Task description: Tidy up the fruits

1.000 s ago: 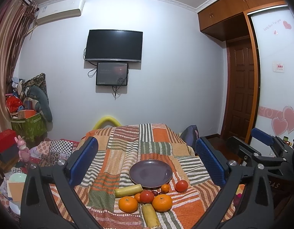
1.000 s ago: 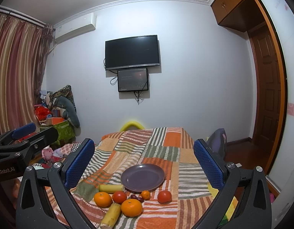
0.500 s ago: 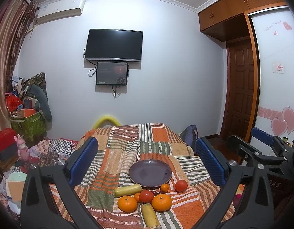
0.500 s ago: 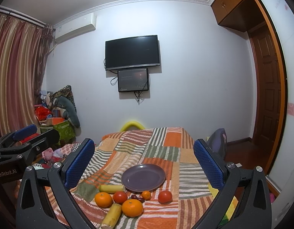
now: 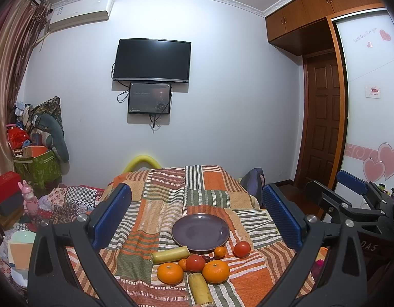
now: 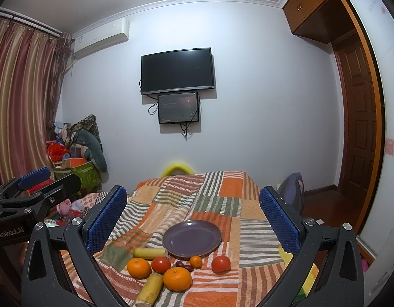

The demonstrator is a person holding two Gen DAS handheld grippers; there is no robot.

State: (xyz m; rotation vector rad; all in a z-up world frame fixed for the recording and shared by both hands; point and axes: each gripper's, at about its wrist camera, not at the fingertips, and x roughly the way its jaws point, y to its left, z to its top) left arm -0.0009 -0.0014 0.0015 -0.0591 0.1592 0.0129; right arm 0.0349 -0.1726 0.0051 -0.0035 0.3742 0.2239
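Note:
An empty purple plate [image 5: 200, 231] [image 6: 191, 238] sits on a patchwork cloth. In front of it lie two large oranges [image 5: 215, 271] [image 6: 177, 278], two red tomatoes [image 5: 242, 249] [image 6: 220, 264], small oranges [image 5: 220, 252] [image 6: 196, 261], dark grapes [image 6: 182, 264] and two yellow banana pieces [image 5: 170, 254] [image 6: 150, 289]. My left gripper [image 5: 197, 215] is open and empty, held back above the fruit. My right gripper [image 6: 193, 217] is open and empty, likewise held back. Each gripper shows at the edge of the other's view.
The cloth-covered table [image 5: 204, 197] runs toward a white wall with a TV [image 5: 152, 61]. Clutter and boxes [image 5: 35, 158] stand at the left. A dark bag [image 5: 251, 181] and a wooden door [image 5: 322, 128] are at the right.
Both views have shifted very slightly; the fruit, the plate and the open jaws look unchanged.

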